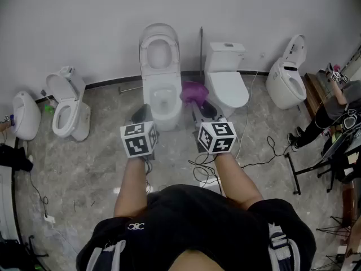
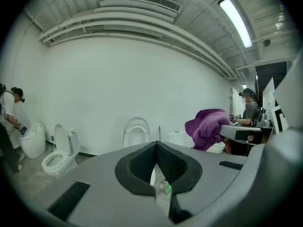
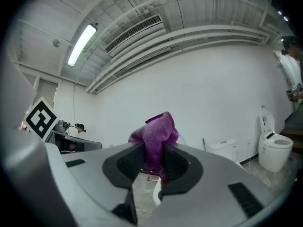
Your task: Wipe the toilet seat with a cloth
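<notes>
- A person stands on a marbled grey floor (image 1: 84, 168) facing a row of white toilets along a pale wall (image 1: 84, 16), a two-jaw tool in each hand.
- The right hand-held gripper (image 1: 201, 109) (image 3: 152, 156), at about 1 o'clock from the wearer in the head view, is clamped on a bunched purple cloth (image 1: 193, 92) (image 3: 156, 134); the fabric bulges up above the dark pads, and a little hangs below them.
- The left hand-held gripper (image 1: 142, 113) (image 2: 156, 148), at about 11 o'clock, has its jaws together with nothing between them.
- The middle toilet (image 1: 162, 78) (image 2: 136, 132) stands at 12 o'clock, its lid raised against the wall; whether the seat ring is up with it cannot be made out.
- The cloth is held in the air at 3 o'clock of that bowl, near its rim and apart from it.
- A closed toilet (image 1: 227, 78) stands beyond the cloth at 1 o'clock; an open toilet (image 1: 67, 109) stands at 10 o'clock.
- Black cables (image 1: 256, 154) trail over the floor at 3 o'clock, and another person (image 1: 333, 103) crouches at the right edge.
</notes>
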Demonstrator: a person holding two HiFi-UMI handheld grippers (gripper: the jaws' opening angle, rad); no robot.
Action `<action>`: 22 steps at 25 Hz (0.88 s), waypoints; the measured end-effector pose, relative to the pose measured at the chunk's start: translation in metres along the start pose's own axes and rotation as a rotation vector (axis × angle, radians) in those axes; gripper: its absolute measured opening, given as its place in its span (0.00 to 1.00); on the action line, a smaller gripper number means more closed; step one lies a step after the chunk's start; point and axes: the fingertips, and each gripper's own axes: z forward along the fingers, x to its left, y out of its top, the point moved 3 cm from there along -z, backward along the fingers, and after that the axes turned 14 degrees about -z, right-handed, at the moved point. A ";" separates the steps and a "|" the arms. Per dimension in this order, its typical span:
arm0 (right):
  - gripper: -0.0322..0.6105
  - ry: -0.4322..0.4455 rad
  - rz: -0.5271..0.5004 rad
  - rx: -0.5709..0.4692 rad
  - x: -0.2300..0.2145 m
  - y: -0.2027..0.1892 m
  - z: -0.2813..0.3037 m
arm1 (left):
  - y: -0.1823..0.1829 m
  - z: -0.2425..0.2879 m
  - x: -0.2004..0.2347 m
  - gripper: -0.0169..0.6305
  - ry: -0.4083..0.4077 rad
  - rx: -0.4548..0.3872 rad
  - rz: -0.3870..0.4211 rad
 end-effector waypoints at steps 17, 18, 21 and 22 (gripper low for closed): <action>0.20 -0.007 -0.025 -0.004 0.008 0.001 0.017 | 0.001 0.006 0.016 0.04 0.006 0.010 0.017; 0.20 -0.007 -0.024 -0.005 0.009 0.001 0.019 | 0.001 0.008 0.018 0.04 0.006 0.012 0.020; 0.20 -0.005 -0.025 0.001 0.014 -0.003 0.028 | 0.002 0.012 0.025 0.04 0.013 0.018 0.040; 0.20 -0.005 -0.026 0.004 0.016 -0.004 0.031 | 0.002 0.014 0.028 0.04 0.015 0.022 0.046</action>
